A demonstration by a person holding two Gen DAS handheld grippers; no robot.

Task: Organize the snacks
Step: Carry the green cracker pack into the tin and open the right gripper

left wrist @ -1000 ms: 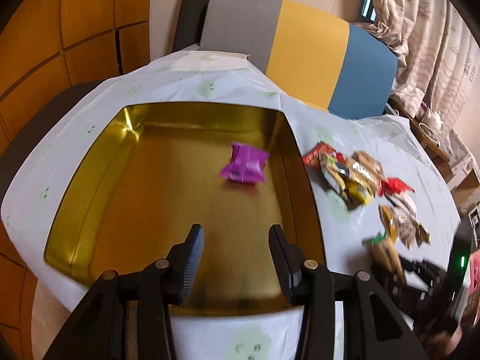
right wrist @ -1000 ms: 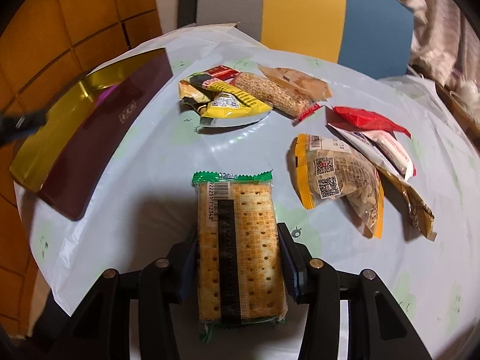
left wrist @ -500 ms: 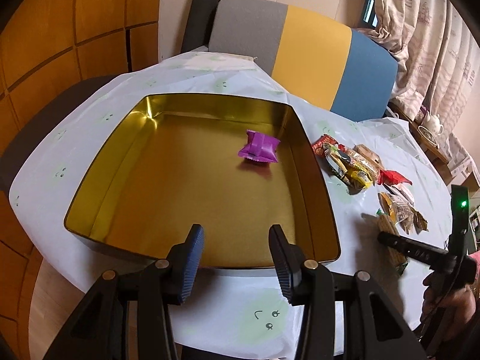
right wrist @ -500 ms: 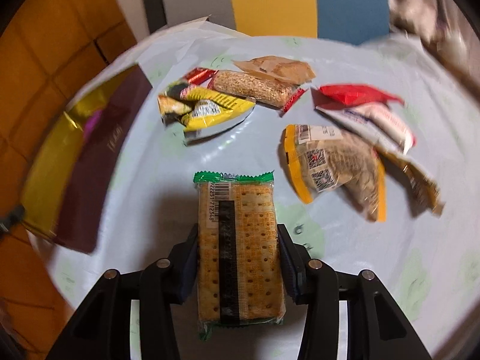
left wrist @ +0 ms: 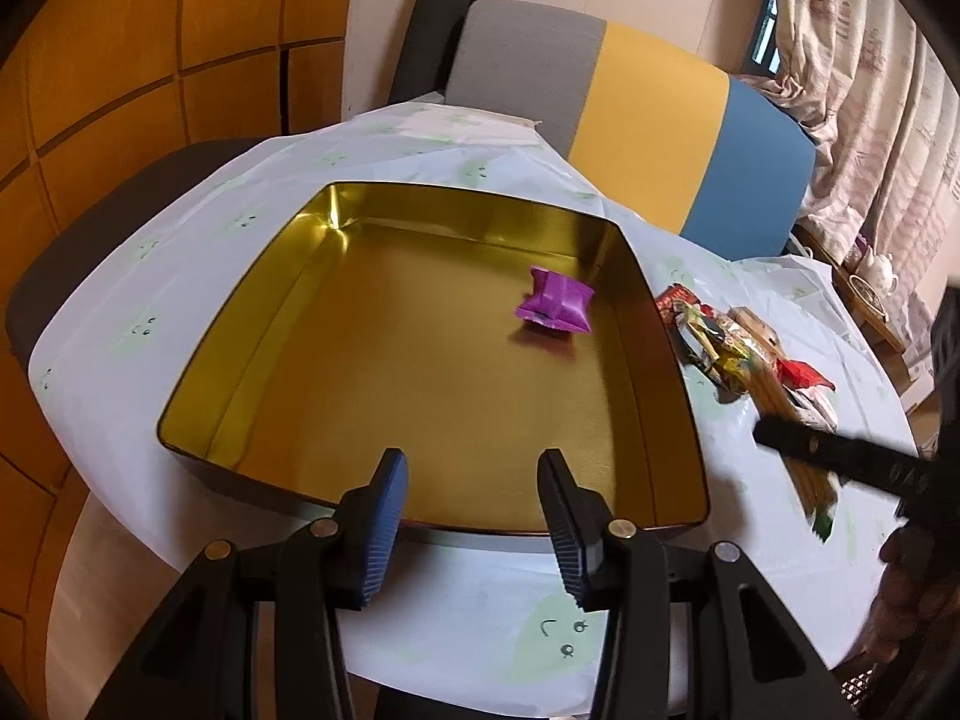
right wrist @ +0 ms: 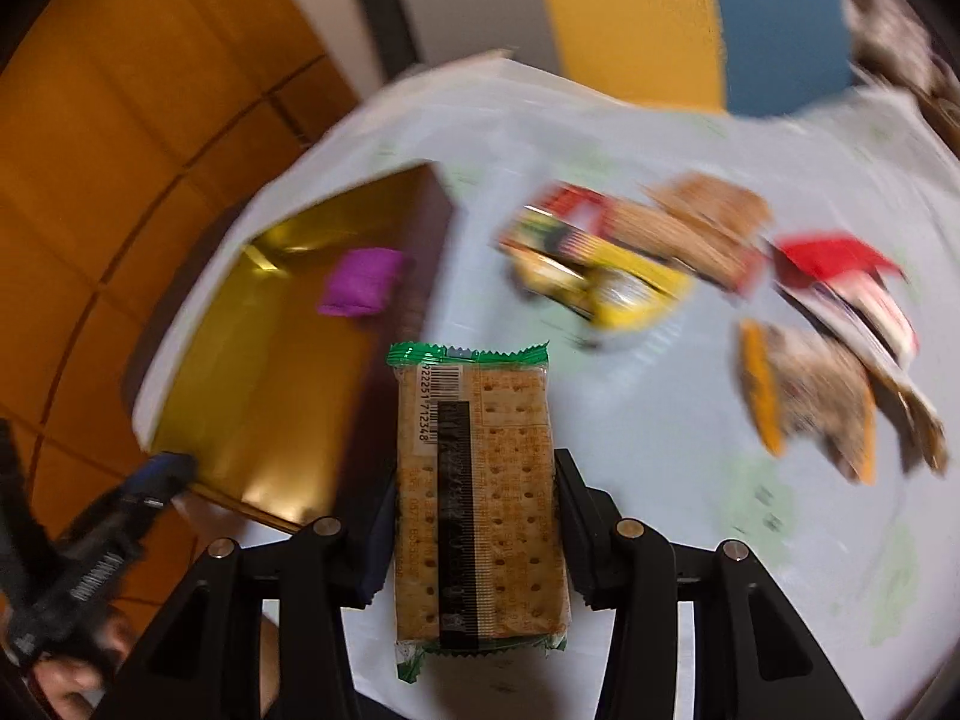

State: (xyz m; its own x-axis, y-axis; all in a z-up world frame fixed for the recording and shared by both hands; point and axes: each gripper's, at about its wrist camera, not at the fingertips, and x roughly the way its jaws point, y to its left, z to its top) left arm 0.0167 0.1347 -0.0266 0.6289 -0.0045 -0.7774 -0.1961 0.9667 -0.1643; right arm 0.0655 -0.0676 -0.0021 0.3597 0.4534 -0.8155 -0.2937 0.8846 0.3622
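Observation:
A cracker pack (right wrist: 480,480) with a green wrapper edge is clamped lengthwise in my right gripper (right wrist: 474,516), lifted above the white tablecloth just right of the gold tin (right wrist: 252,396). The right wrist view is blurred by motion. A purple packet (right wrist: 360,282) lies inside the tin. In the left wrist view my left gripper (left wrist: 474,516) stands open with nothing between its fingers, over the near rim of the gold tin (left wrist: 666,360), with the purple packet (left wrist: 555,303) toward the tin's far right. The cracker pack (left wrist: 810,492) shows edge-on at the right.
A pile of loose snack packets (right wrist: 600,276) lies on the cloth right of the tin, also the snack pile (left wrist: 726,348). A grey, yellow and blue chair back (left wrist: 648,114) stands behind the round table. Curtains (left wrist: 870,90) hang at the right, orange wall panels at the left.
My right gripper has lifted the cracker pack off the cloth and swung it left toward the tin. My left gripper has drawn back from the tin, still open.

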